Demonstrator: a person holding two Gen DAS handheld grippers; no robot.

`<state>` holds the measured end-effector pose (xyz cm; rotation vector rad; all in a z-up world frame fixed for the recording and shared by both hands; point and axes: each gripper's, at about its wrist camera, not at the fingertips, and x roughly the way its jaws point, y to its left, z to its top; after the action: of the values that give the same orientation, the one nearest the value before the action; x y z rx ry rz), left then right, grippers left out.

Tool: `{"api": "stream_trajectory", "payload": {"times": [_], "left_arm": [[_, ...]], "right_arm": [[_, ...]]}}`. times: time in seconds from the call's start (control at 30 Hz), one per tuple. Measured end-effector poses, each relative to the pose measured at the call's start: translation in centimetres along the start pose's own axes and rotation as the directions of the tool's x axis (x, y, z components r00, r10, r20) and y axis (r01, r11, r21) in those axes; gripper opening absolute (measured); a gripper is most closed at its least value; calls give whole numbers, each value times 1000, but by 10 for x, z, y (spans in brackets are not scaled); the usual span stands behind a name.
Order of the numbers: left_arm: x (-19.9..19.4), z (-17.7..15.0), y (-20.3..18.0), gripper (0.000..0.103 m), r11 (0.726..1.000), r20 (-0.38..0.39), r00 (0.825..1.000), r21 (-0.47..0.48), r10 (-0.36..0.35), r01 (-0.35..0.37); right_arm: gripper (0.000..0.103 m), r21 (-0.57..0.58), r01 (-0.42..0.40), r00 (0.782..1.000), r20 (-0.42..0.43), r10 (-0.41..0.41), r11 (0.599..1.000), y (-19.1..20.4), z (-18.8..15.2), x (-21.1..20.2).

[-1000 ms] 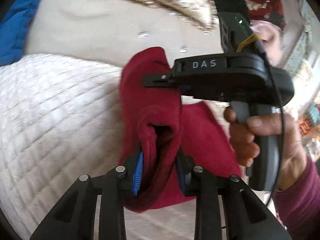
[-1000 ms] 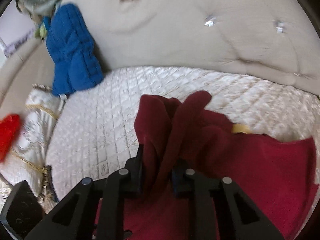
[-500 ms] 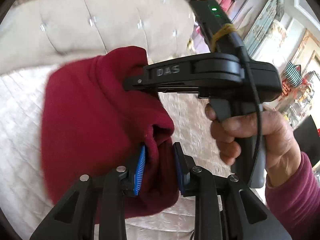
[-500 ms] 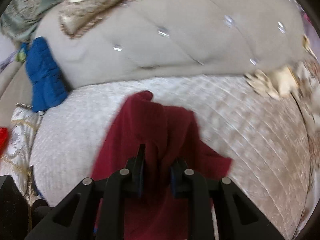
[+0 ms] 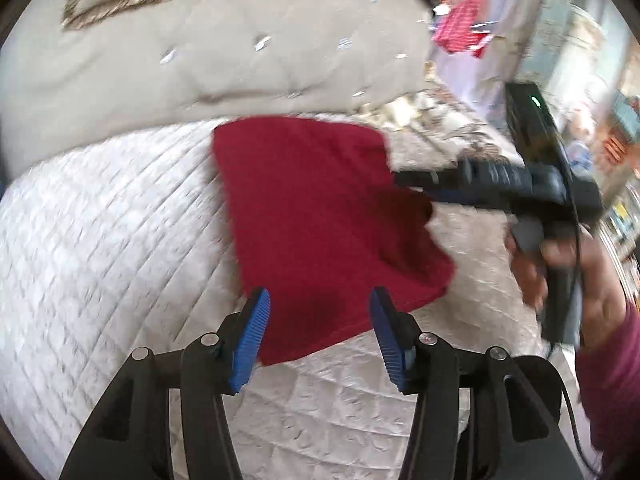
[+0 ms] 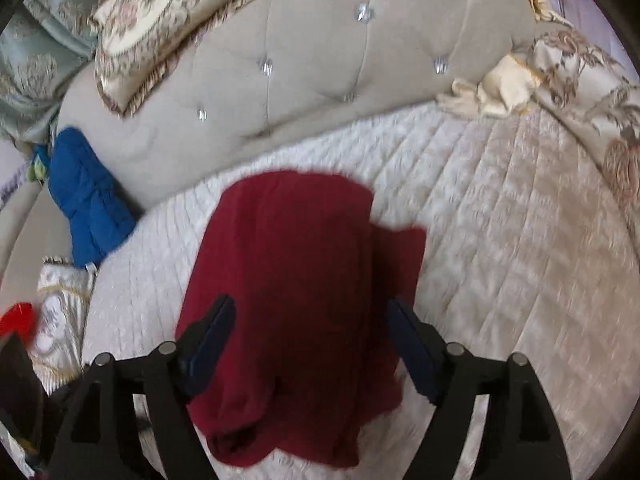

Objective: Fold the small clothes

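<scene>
A dark red garment [image 5: 320, 216] lies folded on the white quilted bed cover [image 5: 100, 240]. It also shows in the right wrist view [image 6: 296, 292]. My left gripper [image 5: 318, 322] is open and empty, its blue pads just above the garment's near edge. My right gripper [image 6: 310, 344] is open and empty over the garment's near half. The right gripper's body [image 5: 520, 184] shows in the left wrist view at the garment's right side, held by a hand.
A tufted beige headboard [image 6: 320, 60] runs along the back. A blue garment [image 6: 88, 196] lies at the left against it. A patterned pillow [image 6: 168, 20] leans at the upper left. A cream cloth [image 6: 496, 88] and floral bedding [image 6: 592, 92] lie at the right.
Both grippers have opened and let go of the red garment. It now lies flat on the bed cover. Both grippers have pulled back from it.
</scene>
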<state>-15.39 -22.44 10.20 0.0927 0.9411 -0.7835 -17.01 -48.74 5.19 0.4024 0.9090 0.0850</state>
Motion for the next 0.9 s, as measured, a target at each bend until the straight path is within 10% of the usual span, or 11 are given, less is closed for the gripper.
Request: {"api": "stream_trajectory", "payload": {"times": [0.03,0.07,0.3,0.43,0.6,0.7,0.9], "left_arm": [[4,1,5,30,1000,2,1000,-21,7,-7],[7,2,5,30,999,4,1000,-33,14,-14],[37,0,9,30,999,20,999,-8,37,-37],[49,-5,18,30,1000,5,1000,-26,15,-15],[54,-2,21,33,1000,2,1000,-27,9,-9],[53,-2,20,34,1000,10,1000,-24,2,-1],[55,-3,10,38,1000,32,999,21,21,-22]], "right_arm": [[66,-12,0,1000,-31,0,1000,2,-6,9],[24,-54,18,998,-54,-21,998,8,-13,16],[22,-102,116,993,-11,-117,988,-1,-24,5],[47,-38,1,999,45,1,999,-8,-13,-21],[65,27,85,993,83,-87,996,-15,23,-5],[18,-61,135,991,19,-134,989,-4,31,23],[15,-95,241,970,54,-237,966,-6,19,23]]}}
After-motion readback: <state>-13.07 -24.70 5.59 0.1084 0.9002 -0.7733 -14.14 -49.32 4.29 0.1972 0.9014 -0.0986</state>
